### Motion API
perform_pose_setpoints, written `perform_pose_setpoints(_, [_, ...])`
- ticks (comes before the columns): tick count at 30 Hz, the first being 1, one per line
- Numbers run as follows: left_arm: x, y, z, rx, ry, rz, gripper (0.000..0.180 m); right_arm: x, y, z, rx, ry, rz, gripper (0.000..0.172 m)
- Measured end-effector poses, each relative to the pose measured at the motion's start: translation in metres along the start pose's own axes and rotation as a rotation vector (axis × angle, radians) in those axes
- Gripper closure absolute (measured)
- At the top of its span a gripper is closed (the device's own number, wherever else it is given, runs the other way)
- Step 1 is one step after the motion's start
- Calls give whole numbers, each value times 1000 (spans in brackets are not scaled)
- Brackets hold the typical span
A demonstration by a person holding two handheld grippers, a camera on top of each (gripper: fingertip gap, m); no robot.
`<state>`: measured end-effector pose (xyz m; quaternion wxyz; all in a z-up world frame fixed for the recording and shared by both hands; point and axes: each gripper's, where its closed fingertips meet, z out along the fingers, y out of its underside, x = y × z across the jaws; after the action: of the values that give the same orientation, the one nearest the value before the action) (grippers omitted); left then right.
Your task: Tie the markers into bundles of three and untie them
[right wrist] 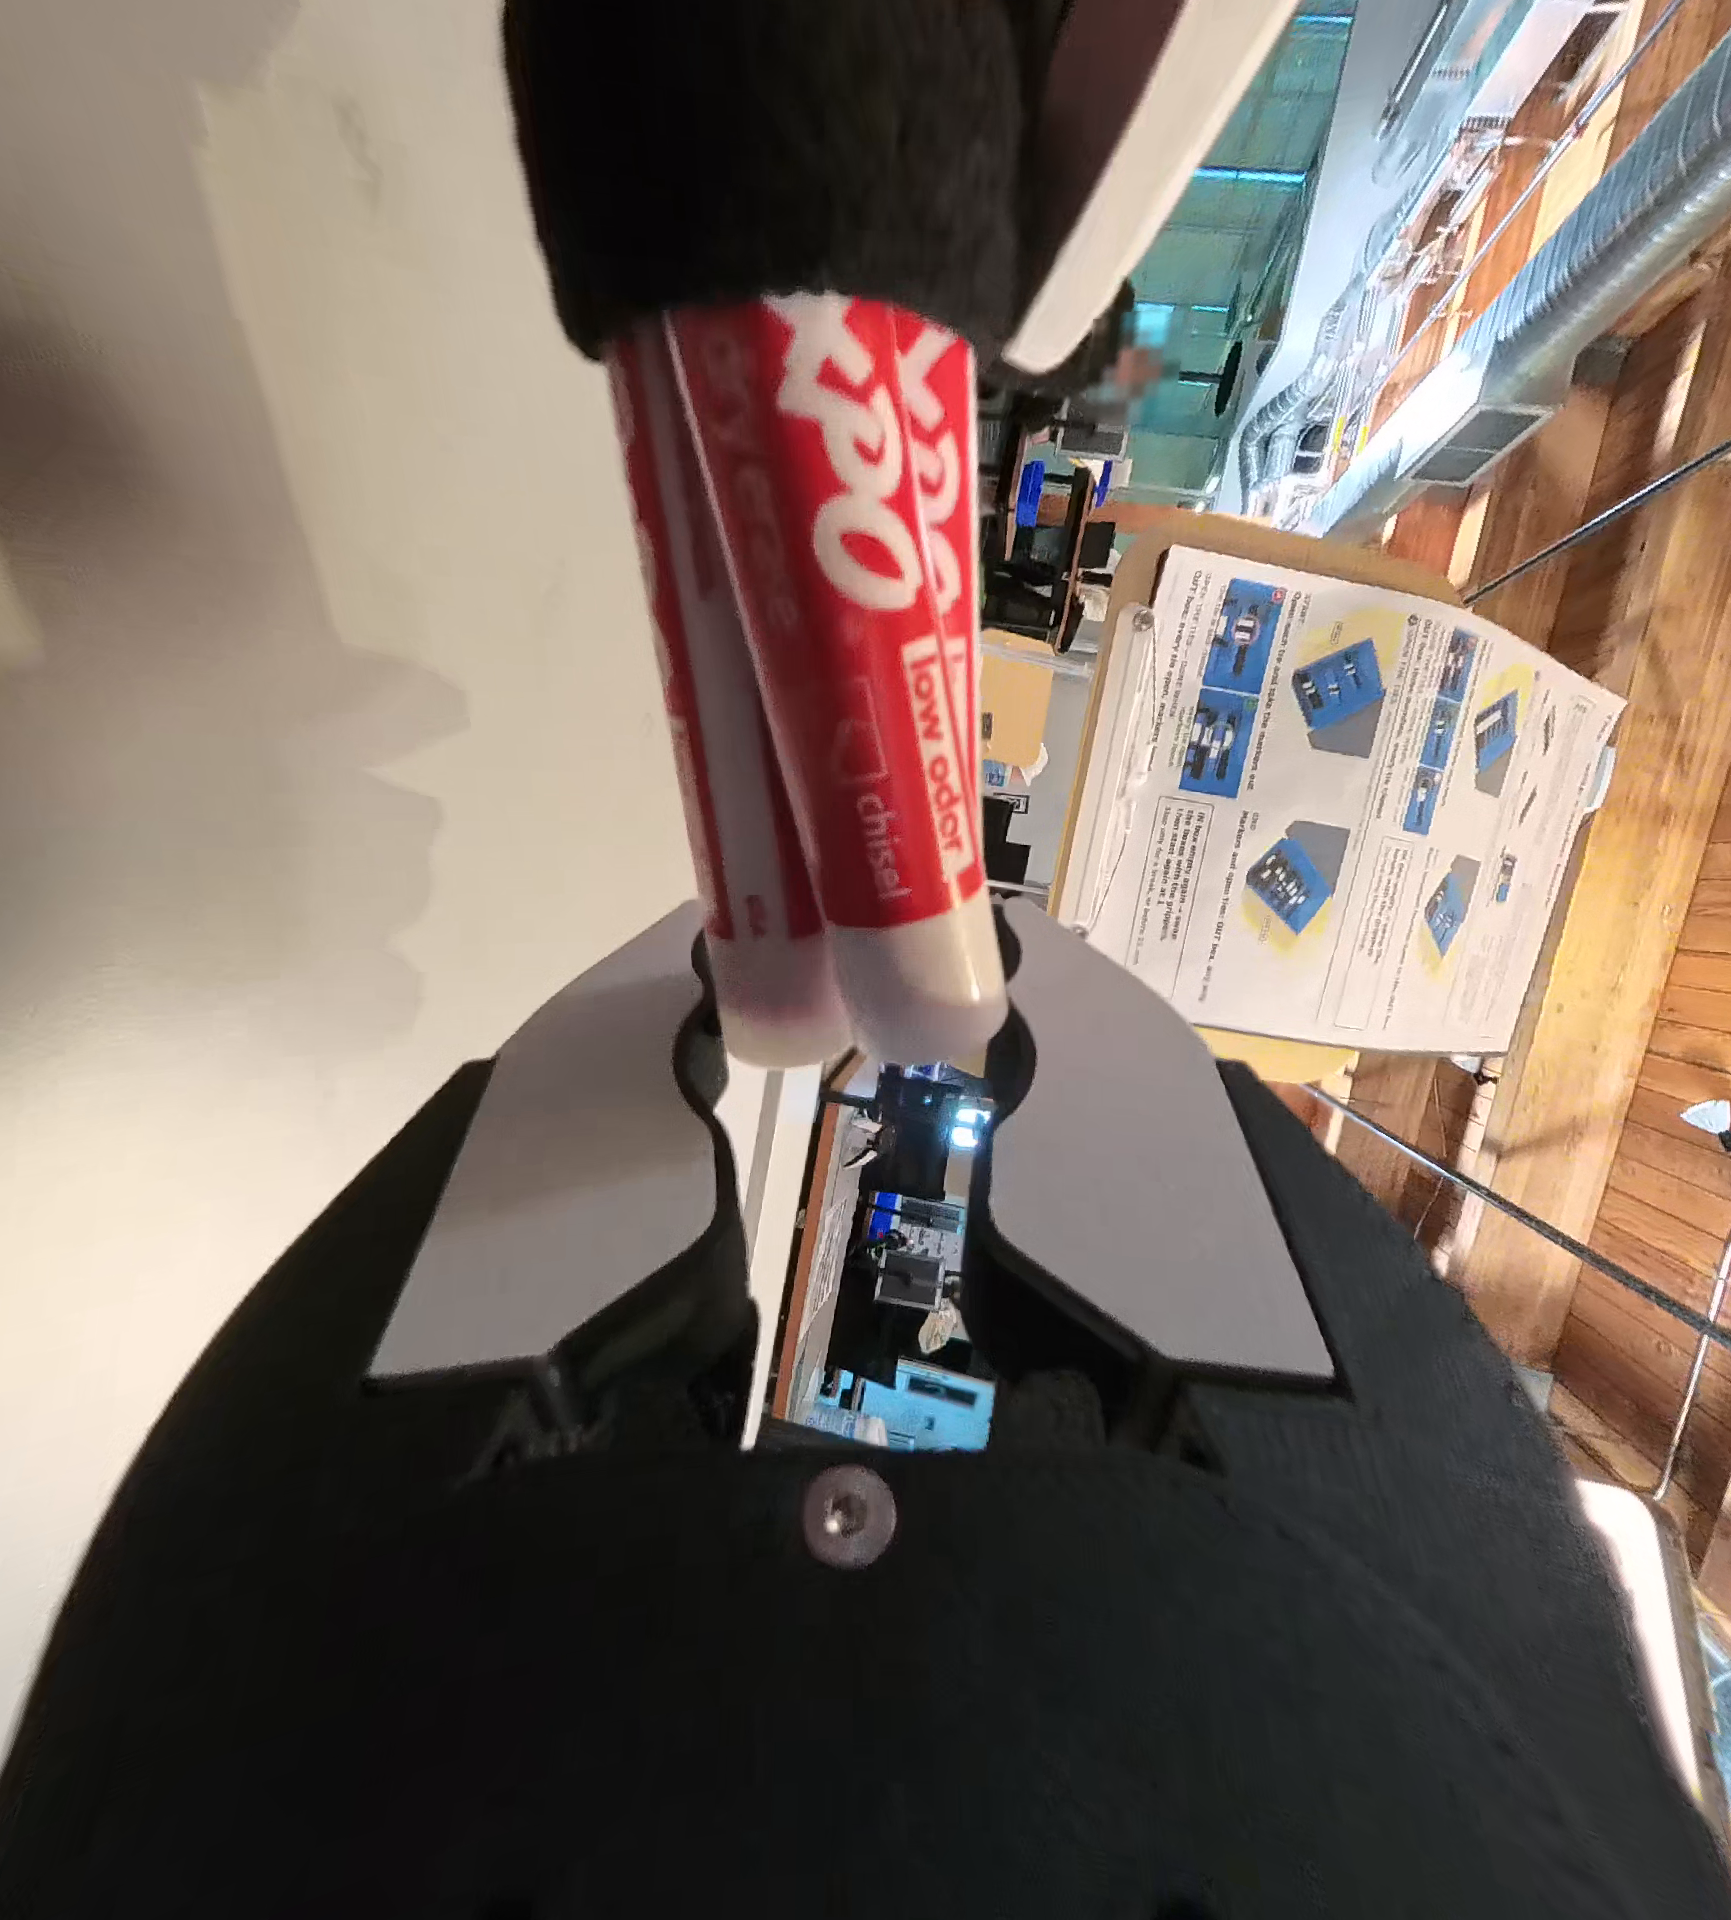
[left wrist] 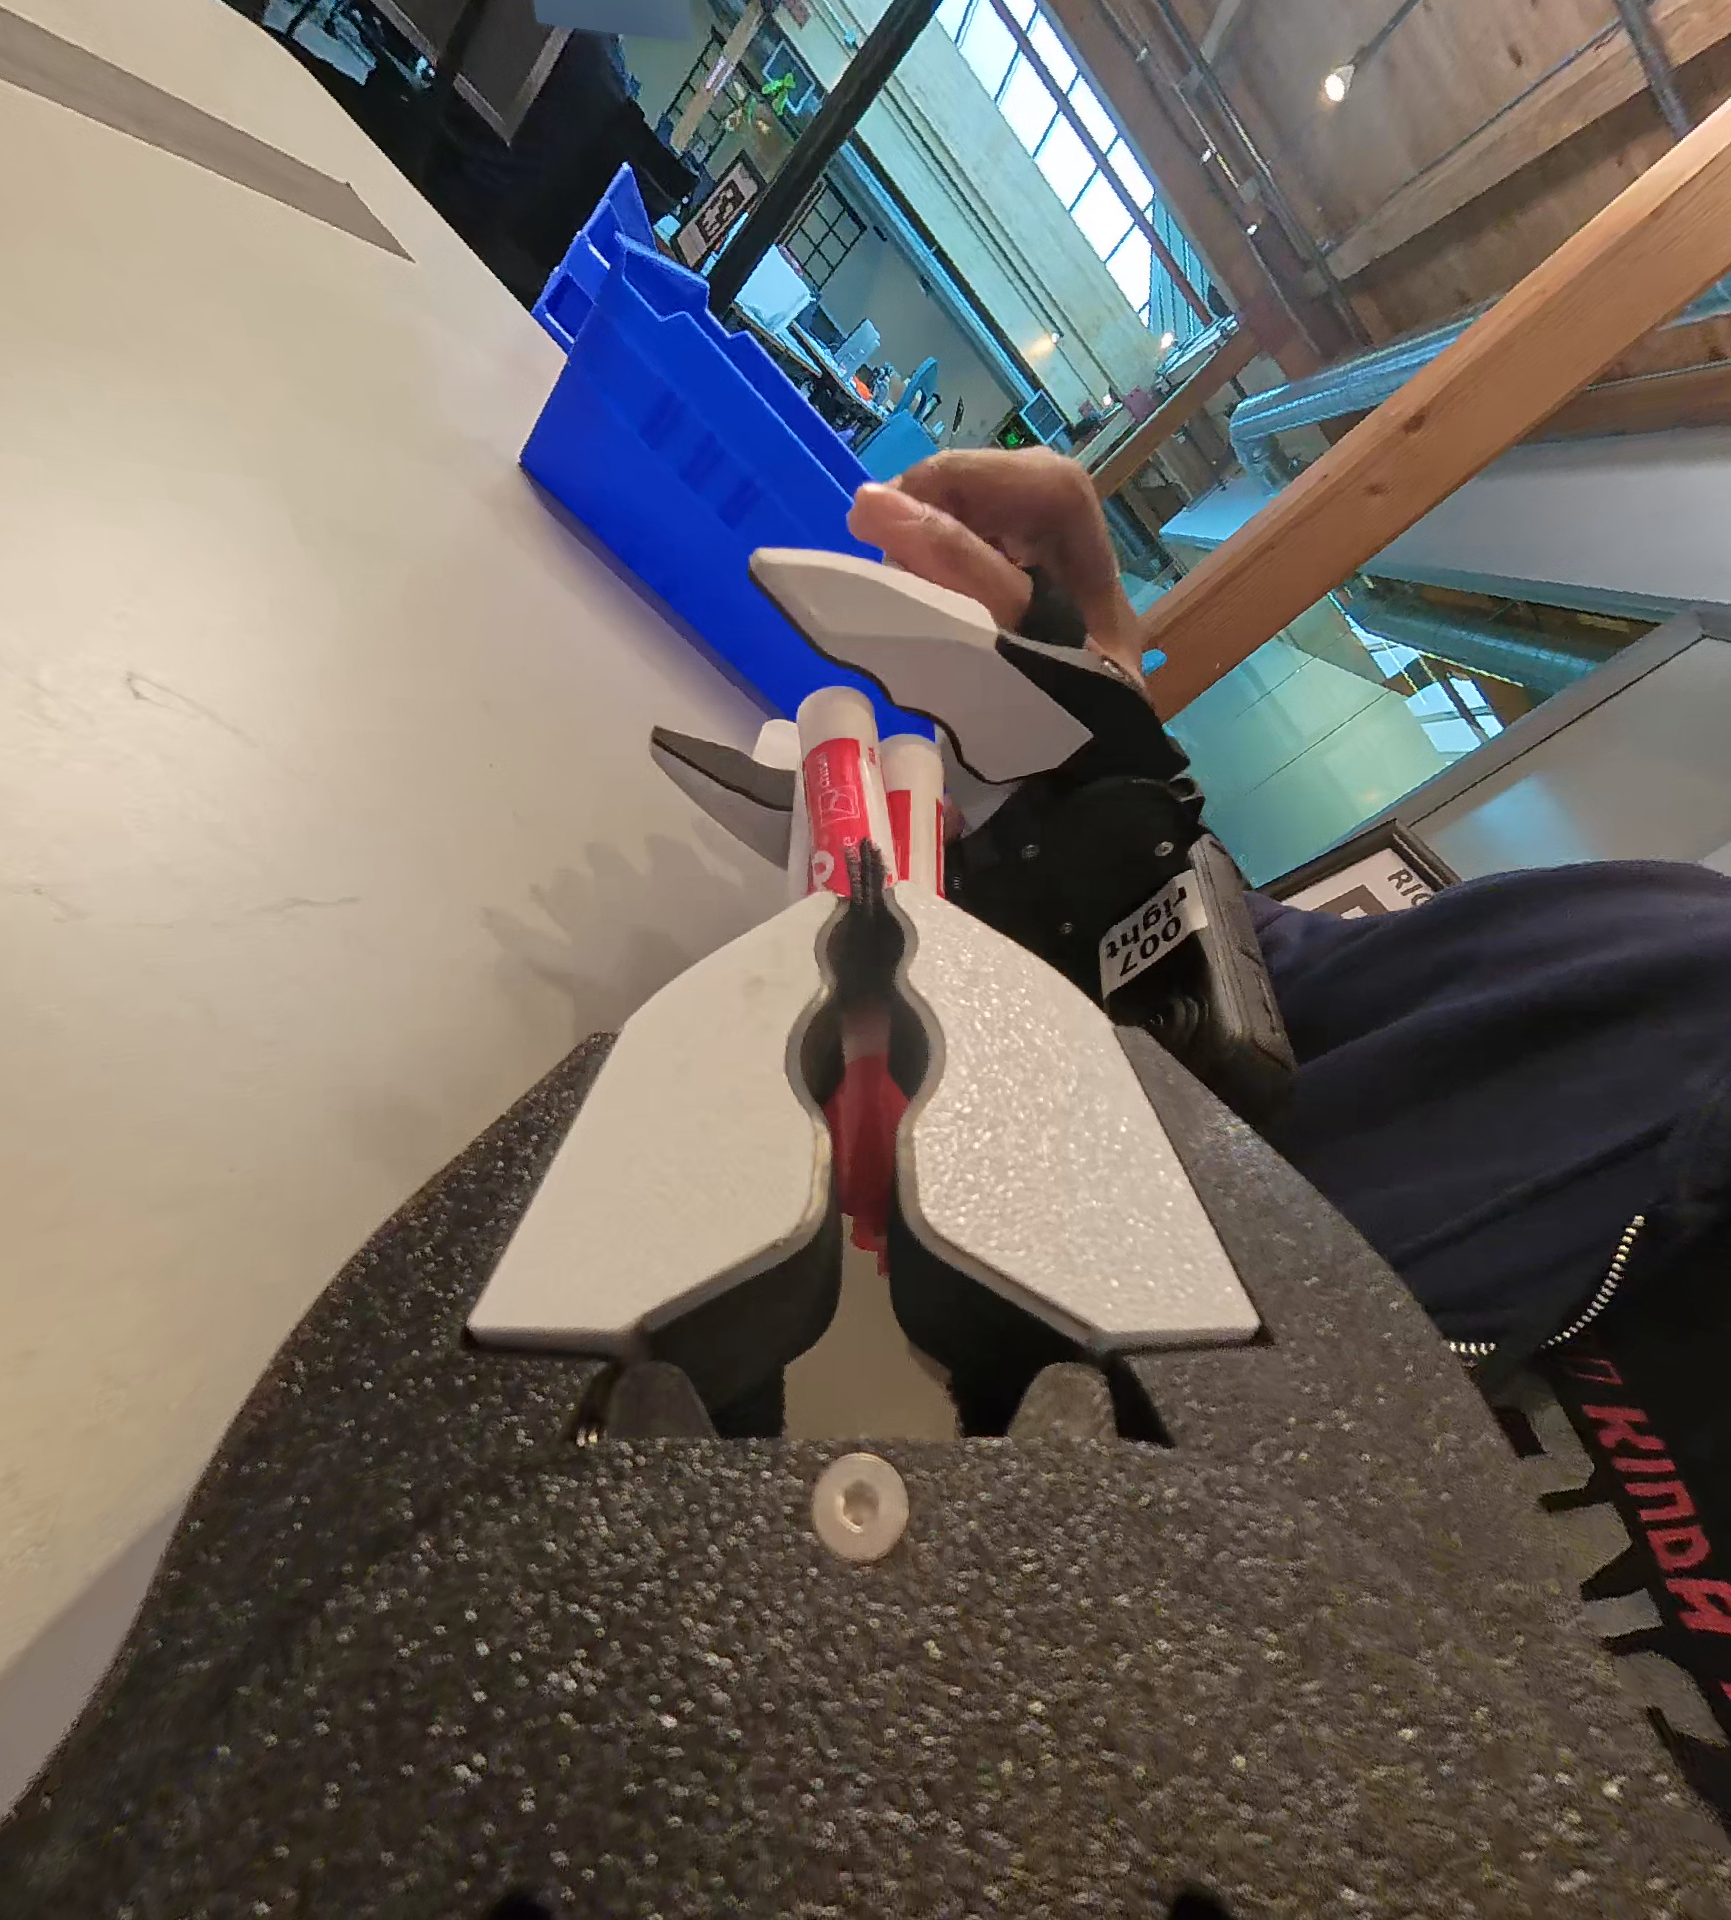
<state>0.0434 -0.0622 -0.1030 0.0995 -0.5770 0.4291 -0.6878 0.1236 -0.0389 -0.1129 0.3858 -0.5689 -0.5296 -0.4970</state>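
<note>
A bundle of red-and-white markers [left wrist: 830, 790] hangs in the air over the white table [left wrist: 217, 727]. A black fuzzy strap [left wrist: 869, 873] goes round the bundle; in the right wrist view it covers the markers' far end [right wrist: 788, 156]. My left gripper [left wrist: 866, 904] is shut on the strap, and the red caps show behind its fingers. My right gripper [right wrist: 850, 956] is open, with a finger on each side of the markers' [right wrist: 840, 675] white ends. It also shows in the left wrist view [left wrist: 840, 727], spread around the bundle.
A blue bin [left wrist: 695, 457] stands on the table behind the bundle. A person's hand [left wrist: 996, 530] and dark sleeve [left wrist: 1515, 1039] hold the right gripper. An instruction sheet on a board [right wrist: 1360, 810] stands to the right, past the table's edge. One gripper's finger ends stand about 9 cm off the other's.
</note>
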Motion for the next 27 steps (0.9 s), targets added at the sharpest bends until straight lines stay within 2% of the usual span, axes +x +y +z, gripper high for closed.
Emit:
perform_pose_setpoints(16, [-2,4,3,-21,-47,41,177,-8,-12,4,47,37,13,145])
perform_pose_setpoints(21, [-2,-1,1,15,-27,3,177,-8,-11,5,65,14,71,143])
perform_pose_setpoints(27, [2,-6,0,38,-26,60,177,-13,-1,5,69,-68,176,132])
